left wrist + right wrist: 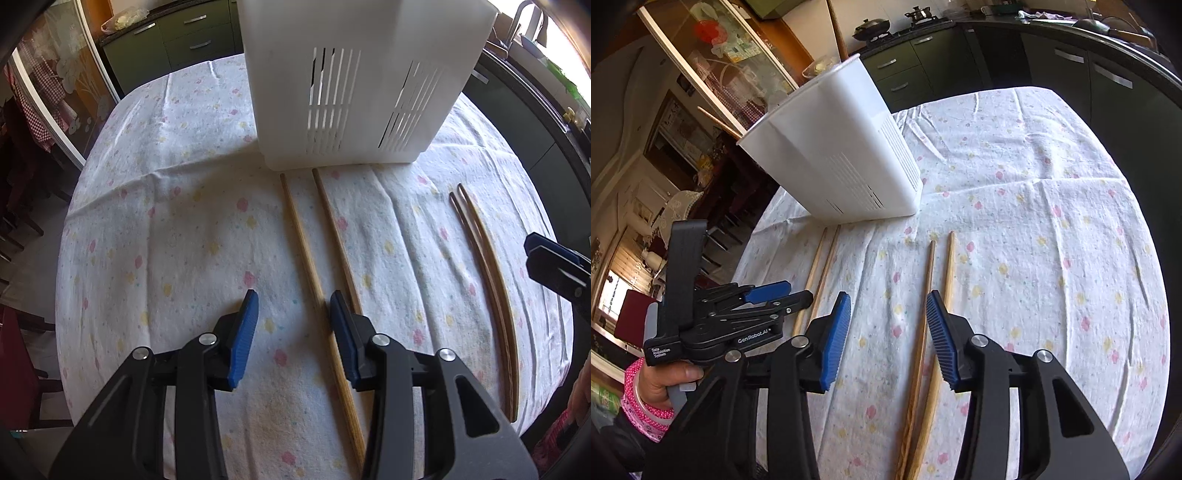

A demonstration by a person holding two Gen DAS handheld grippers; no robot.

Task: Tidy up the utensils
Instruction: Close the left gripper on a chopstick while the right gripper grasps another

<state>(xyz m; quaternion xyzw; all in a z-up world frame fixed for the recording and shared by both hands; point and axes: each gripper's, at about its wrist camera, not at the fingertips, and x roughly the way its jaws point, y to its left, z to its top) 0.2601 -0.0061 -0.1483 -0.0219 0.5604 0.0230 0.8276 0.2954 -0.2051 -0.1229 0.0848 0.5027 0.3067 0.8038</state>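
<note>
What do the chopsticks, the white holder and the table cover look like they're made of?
The chopsticks look like bamboo or wood: matte tan with faint lengthwise grain. The white holder looks like moulded plastic, smooth and slightly translucent, with cut vent slots. The table cover looks like soft woven cloth, creased, printed with small pastel flowers.

The white slotted utensil holder [354,85] stands on the flowered tablecloth [166,229]. Just in front of it lie two pale chopsticks [314,273], one running between the parted blue pads of the left gripper [291,306]. A darker chopstick pair [487,280] lies to the holder's right, near the right gripper [554,269].
</note>
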